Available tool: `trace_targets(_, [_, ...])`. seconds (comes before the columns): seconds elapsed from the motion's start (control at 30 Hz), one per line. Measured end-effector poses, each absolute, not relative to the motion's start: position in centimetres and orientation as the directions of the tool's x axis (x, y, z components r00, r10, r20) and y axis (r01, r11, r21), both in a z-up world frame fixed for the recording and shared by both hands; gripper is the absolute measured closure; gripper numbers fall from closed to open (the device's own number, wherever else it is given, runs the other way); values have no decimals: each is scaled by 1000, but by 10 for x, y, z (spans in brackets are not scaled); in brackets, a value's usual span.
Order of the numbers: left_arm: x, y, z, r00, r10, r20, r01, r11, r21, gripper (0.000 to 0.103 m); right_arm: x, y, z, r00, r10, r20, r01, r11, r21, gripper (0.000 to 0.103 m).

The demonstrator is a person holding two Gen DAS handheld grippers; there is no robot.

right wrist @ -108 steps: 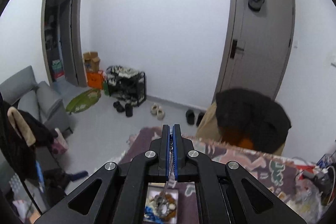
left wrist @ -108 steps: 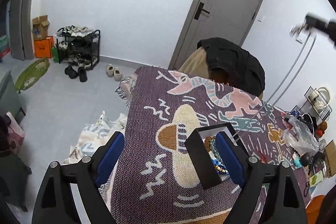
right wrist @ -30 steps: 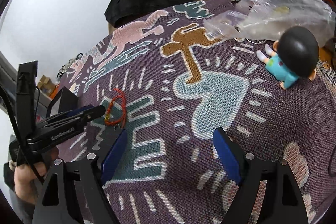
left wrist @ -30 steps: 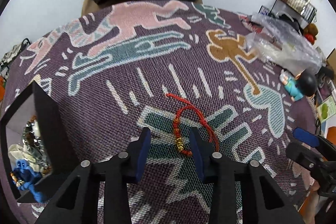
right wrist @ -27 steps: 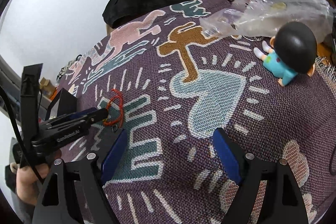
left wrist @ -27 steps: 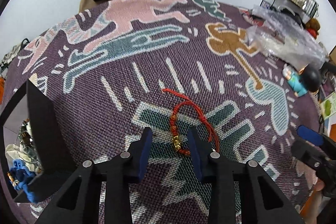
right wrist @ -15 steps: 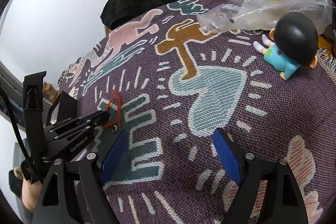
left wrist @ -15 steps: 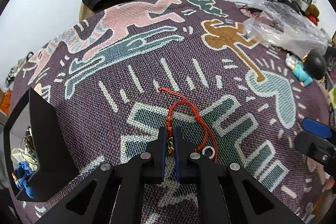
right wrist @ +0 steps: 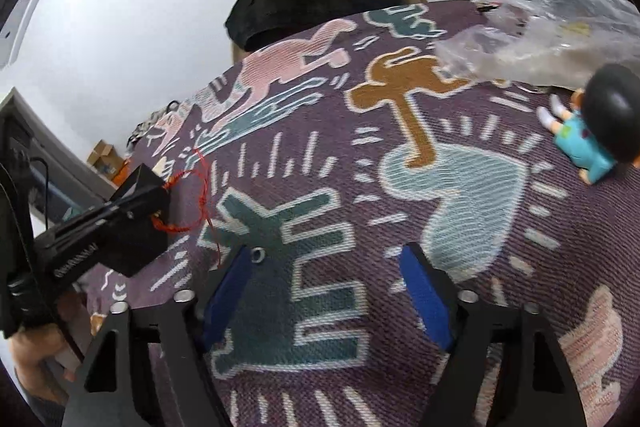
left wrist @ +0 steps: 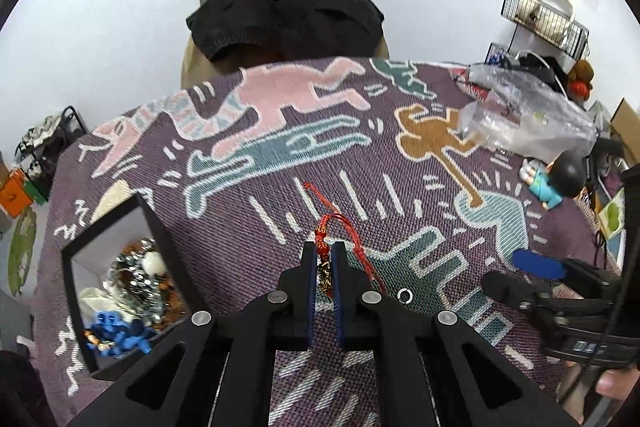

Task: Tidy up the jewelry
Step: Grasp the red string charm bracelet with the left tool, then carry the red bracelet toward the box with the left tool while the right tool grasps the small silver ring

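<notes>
Left gripper: your left gripper (left wrist: 323, 269) is clamped on the red bracelet (left wrist: 322, 242), pinching the gold bead between the blue pads, with the cord loop and tails trailing out in front

Bracelet: partly lifted, by the look of it; in the right wrist view the bracelet (right wrist: 191, 187) hangs from the closed jaws, and whether its tail is clear of the cloth cannot be told

Right gripper: your right gripper (right wrist: 326, 291) has just been closing a little but is not gripping anything; its pads stand apart over the cloth with nothing between them

Ring: a small silver ring (left wrist: 405, 295) lies loose on the cloth just right of the left gripper; in the right wrist view the ring (right wrist: 258, 254) sits just beside the left-hand pad

Box: the black box (left wrist: 164, 239) stands open at the left of the table (left wrist: 240, 211) and already holds a heap of silver, brown and blue pieces

Done: those pieces are in the box, and the bracelet is picked

Left: carry the bracelet over to the box and drop it in, then fetch the ring; no other loose jewelry shows on the cloth

Not yours to sort: the figurine (left wrist: 554, 179) and the plastic bag (left wrist: 524, 119) at the right look like clutter, not jewelry
</notes>
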State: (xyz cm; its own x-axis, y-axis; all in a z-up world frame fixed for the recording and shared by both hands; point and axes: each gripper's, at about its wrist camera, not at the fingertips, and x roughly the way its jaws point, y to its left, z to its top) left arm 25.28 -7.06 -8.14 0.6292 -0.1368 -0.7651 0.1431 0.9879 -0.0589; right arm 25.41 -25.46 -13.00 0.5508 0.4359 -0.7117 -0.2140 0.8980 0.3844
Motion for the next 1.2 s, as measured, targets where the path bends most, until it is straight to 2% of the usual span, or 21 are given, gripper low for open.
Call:
trace_targets(0.2, [247,-54,-70,651,-138,-746,126,989,-72,96,262,-231,-135,504,454,-735,-273,891,364,53])
trace_targets(0.4, [243,-34,-65,663,-128,-738,94,992,-87,96,271,-200,-140,452,434,-780,-335,892,302,63])
trace_targets(0.63, [234,-9,-59,678,-131,-723,62,991,-122,96,277,-174,-142,417,368,-831,-383,900,206,66])
trace_targets(0.77, [228,2,-56,688,-132,-713,50,990,-135,96,280,-162,-147,417,316,-853,-389,909,147,76])
trace_targets(0.87, [222,12,-52,700,-133,-702,39,988,-148,96,281,-156,-147,430,282,-858,-389,915,106,78])
trace_targets(0.97, [216,21,-49,709,-132,-693,27,987,-161,96,281,-154,-147,440,243,-865,-374,925,69,87])
trace_targets(1.2, [207,43,-40,731,-126,-670,-1,983,-185,96,269,-146,-141,457,257,-852,-401,914,61,89])
